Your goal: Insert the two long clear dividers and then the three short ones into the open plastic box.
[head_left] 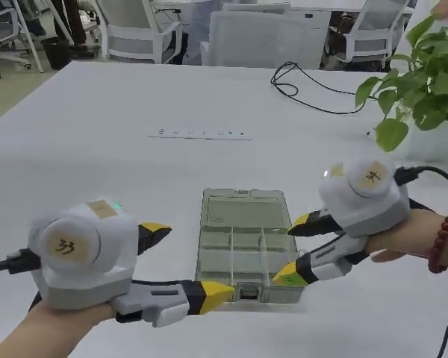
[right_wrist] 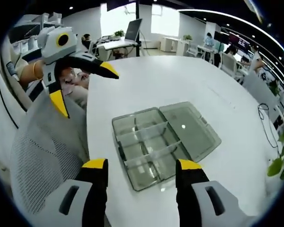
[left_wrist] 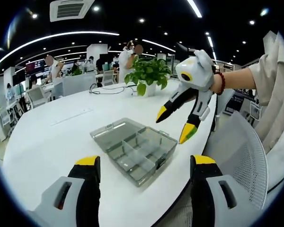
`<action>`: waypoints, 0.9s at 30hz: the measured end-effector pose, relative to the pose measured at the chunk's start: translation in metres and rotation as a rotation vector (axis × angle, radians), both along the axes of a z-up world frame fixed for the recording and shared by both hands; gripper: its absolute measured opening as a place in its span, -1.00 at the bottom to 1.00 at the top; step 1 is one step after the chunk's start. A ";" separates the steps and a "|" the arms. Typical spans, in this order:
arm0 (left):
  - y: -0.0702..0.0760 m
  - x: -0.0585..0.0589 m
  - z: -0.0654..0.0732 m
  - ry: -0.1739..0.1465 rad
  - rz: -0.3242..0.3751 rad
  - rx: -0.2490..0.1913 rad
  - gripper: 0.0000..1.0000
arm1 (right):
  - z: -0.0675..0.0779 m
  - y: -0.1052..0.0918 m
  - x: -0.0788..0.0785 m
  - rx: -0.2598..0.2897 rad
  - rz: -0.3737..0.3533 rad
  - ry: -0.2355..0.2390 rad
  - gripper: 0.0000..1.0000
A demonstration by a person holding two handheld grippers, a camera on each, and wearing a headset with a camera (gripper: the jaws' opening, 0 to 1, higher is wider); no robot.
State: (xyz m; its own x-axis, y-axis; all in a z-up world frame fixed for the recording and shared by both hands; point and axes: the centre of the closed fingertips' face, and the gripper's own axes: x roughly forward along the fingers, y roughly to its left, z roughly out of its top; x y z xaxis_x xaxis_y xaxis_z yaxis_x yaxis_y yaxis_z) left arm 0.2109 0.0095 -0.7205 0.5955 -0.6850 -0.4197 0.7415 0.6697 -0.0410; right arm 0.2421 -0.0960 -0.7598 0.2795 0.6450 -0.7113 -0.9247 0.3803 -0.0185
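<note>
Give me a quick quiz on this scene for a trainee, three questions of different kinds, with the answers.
1. True or false: the left gripper and the right gripper are both open and hold nothing.
2. What stands at the far right of the table in the head view? A. plant B. mug C. laptop
3. Short answer: are dividers already standing in the box?
Key: 1 true; 2 A; 3 yes.
</note>
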 end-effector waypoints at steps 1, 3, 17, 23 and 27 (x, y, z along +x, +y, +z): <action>0.001 0.000 0.001 0.001 0.001 -0.001 0.59 | 0.002 -0.001 -0.001 0.015 -0.012 -0.006 0.21; 0.002 0.000 0.002 -0.001 0.003 -0.004 0.63 | 0.006 -0.005 -0.004 0.047 -0.048 -0.013 0.28; 0.010 0.001 0.003 0.006 0.060 -0.021 0.79 | 0.015 -0.030 -0.010 0.202 -0.259 -0.027 0.67; 0.019 0.005 0.005 -0.003 0.106 -0.031 0.89 | 0.017 -0.031 -0.009 0.258 -0.307 -0.036 0.89; 0.020 0.006 0.006 0.000 0.118 -0.047 0.99 | 0.019 -0.029 -0.010 0.285 -0.308 -0.047 1.00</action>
State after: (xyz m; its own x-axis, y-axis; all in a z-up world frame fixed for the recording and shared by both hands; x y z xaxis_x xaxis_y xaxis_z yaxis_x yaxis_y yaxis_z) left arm 0.2165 0.0298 -0.7145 0.6731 -0.6292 -0.3887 0.6575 0.7497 -0.0749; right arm 0.2317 -0.1247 -0.7410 0.5178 0.6952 -0.4986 -0.7675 0.6350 0.0883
